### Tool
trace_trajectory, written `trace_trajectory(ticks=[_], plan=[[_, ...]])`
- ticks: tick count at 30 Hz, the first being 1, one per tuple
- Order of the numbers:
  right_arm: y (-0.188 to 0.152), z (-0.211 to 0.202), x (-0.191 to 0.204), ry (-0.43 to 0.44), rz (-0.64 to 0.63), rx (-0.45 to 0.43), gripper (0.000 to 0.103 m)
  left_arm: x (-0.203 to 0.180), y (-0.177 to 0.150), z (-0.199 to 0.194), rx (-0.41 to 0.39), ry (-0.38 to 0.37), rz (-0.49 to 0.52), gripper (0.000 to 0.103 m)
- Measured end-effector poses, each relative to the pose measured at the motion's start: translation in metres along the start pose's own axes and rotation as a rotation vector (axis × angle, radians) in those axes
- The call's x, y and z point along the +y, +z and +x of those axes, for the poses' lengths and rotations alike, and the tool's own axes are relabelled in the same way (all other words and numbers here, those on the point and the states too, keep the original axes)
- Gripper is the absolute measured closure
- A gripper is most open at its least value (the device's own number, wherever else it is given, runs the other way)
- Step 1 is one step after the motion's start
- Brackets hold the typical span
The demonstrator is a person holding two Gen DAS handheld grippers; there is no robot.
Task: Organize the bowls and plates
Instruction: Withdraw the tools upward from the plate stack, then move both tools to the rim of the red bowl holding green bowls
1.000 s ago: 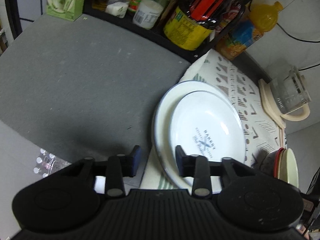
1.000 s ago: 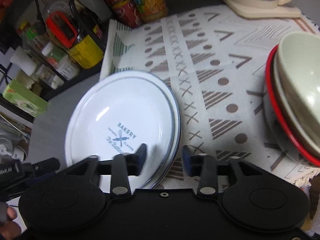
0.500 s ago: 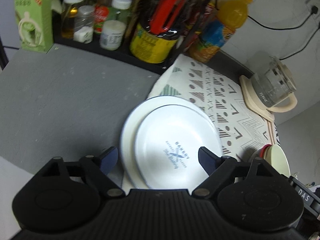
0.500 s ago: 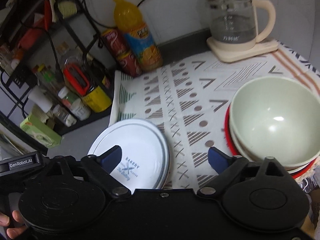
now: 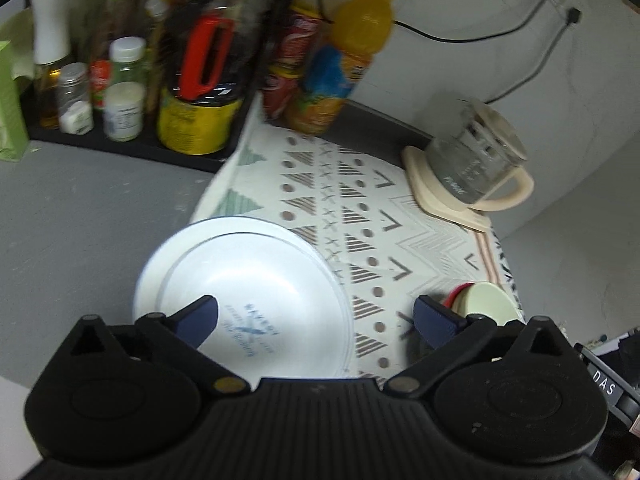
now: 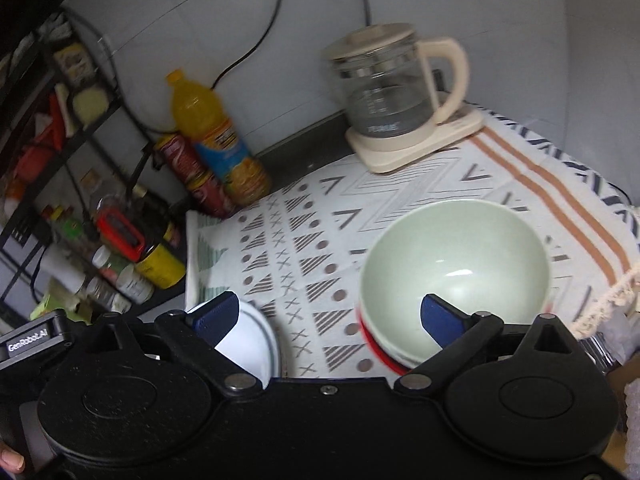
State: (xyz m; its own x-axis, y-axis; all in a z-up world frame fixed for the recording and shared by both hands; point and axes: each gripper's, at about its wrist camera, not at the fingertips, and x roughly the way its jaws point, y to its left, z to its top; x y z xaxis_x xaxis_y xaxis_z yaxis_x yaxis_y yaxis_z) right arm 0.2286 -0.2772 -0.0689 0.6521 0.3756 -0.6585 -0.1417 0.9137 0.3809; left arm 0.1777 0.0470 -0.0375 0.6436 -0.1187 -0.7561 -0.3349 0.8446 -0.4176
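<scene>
A stack of white plates (image 5: 256, 276) with blue lettering sits at the left edge of a patterned cloth (image 5: 360, 208); it also shows in the right wrist view (image 6: 252, 344). A pale green bowl (image 6: 456, 264) is nested on red-rimmed bowls at the cloth's right; its edge shows in the left wrist view (image 5: 486, 300). My left gripper (image 5: 316, 316) is open and empty above the plates. My right gripper (image 6: 328, 316) is open and empty, held above the cloth between the plates and the bowls.
A glass kettle (image 6: 384, 96) on a cream base stands at the back right. An orange juice bottle (image 6: 216, 140) and red cans (image 6: 192, 176) stand at the back. A black rack (image 5: 132, 80) with jars and bottles is at the left. The grey counter (image 5: 80, 200) lies left of the cloth.
Both grippers opened wide and drew back and up from the plates. The views now take in more of the cloth, kettle and bowls.
</scene>
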Motion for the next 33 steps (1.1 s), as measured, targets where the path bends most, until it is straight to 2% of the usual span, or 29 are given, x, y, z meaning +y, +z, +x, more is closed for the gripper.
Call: trace_trajectory(ticks=[7,10,20,24,29,33], plan=[[0.003,-0.008,-0.03,-0.05,0.045,-0.04,0.004,-0.025,-0.002,0.012,0.022,-0.045,0.012,0.0],[0.006,-0.01,-0.042,-0.064,0.063,-0.056,0.004,-0.035,-0.006,0.016,-0.002,-0.069,-0.001,0.0],[0.018,-0.005,-0.083,-0.116,0.101,-0.061,0.004,-0.088,-0.012,0.039,0.008,-0.094,0.051,0.0],[0.02,0.001,-0.101,-0.125,0.117,-0.047,0.004,-0.108,-0.016,0.053,0.015,-0.079,0.092,0.0],[0.021,0.013,-0.124,-0.137,0.15,-0.004,0.004,-0.131,-0.022,0.079,0.089,-0.047,0.156,0.0],[0.02,0.027,-0.139,-0.123,0.158,0.051,0.009,-0.141,-0.026,0.102,0.16,-0.029,0.175,0.0]])
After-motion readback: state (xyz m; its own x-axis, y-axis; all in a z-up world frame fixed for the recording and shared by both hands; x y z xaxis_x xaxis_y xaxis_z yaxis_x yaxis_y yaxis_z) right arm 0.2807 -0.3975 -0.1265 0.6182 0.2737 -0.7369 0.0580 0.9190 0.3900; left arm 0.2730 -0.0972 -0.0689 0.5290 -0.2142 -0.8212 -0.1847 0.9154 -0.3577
